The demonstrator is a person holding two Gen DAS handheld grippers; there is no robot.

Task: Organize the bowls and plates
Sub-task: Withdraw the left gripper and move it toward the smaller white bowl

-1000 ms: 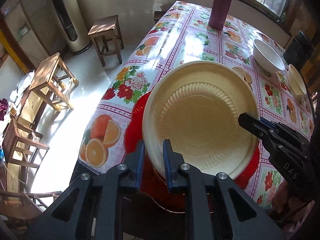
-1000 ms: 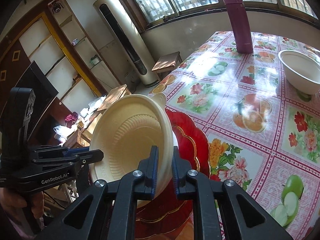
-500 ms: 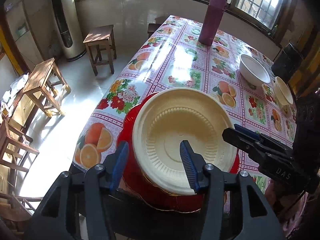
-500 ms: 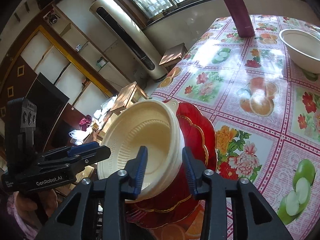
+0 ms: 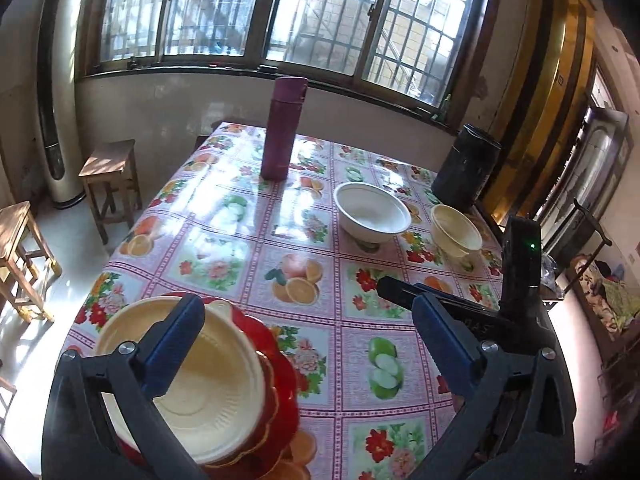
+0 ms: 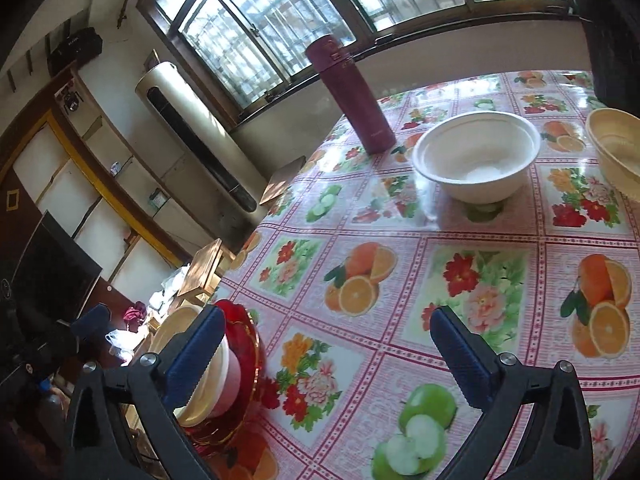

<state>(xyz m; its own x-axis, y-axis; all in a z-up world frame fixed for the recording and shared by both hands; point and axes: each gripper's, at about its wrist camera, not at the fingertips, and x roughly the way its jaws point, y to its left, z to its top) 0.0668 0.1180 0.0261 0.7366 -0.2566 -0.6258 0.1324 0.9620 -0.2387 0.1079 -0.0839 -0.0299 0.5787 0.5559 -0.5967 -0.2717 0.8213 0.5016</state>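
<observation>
Two red plates (image 5: 280, 384) stacked; three bowls; one flask (image 5: 283, 128).

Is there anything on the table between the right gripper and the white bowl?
Nothing visible. Only bare flowered tablecloth lies between the open right gripper and the white bowl. The purple bottle stands off to the bowl's left.

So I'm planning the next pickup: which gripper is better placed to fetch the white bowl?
Probably the right gripper: it is open, and the white bowl sits ahead of it, while the left gripper hangs over the cream bowl on the red plate.
</observation>
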